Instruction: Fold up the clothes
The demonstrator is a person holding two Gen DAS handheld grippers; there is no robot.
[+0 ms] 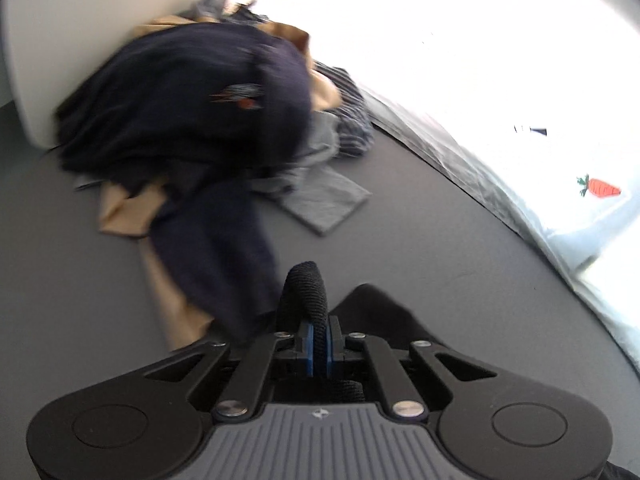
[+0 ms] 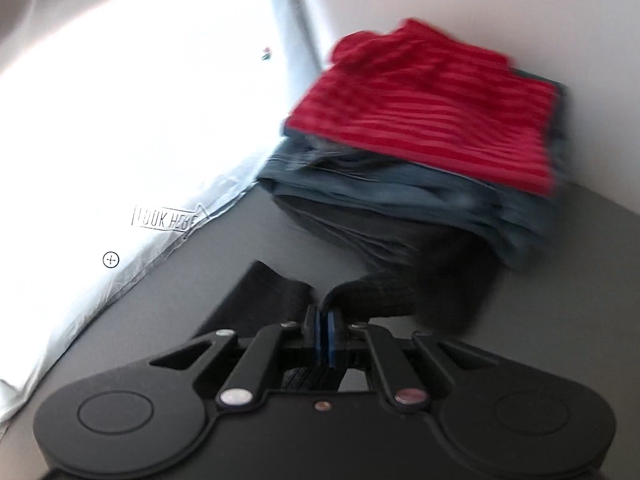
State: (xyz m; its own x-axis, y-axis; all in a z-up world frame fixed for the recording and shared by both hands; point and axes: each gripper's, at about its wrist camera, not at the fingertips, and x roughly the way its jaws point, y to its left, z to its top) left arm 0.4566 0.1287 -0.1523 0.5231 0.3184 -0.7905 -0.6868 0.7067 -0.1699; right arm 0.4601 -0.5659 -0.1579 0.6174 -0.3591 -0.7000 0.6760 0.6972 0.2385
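My left gripper point(image 1: 319, 344) is shut on a fold of a black knit garment point(image 1: 306, 286), which bulges up between the blue pads and spreads on the grey table to the right. My right gripper point(image 2: 325, 336) is shut on another part of the black knit garment point(image 2: 376, 292), which trails to the right and back over the table. Both views are blurred by motion.
A loose heap of unfolded clothes point(image 1: 180, 96), navy, tan, grey and striped, lies at the back left against a white wall. A folded stack point(image 2: 420, 152) with a red striped shirt on top of denim sits at the back right. A bright plastic sheet point(image 2: 120, 120) borders the grey table point(image 1: 440, 240).
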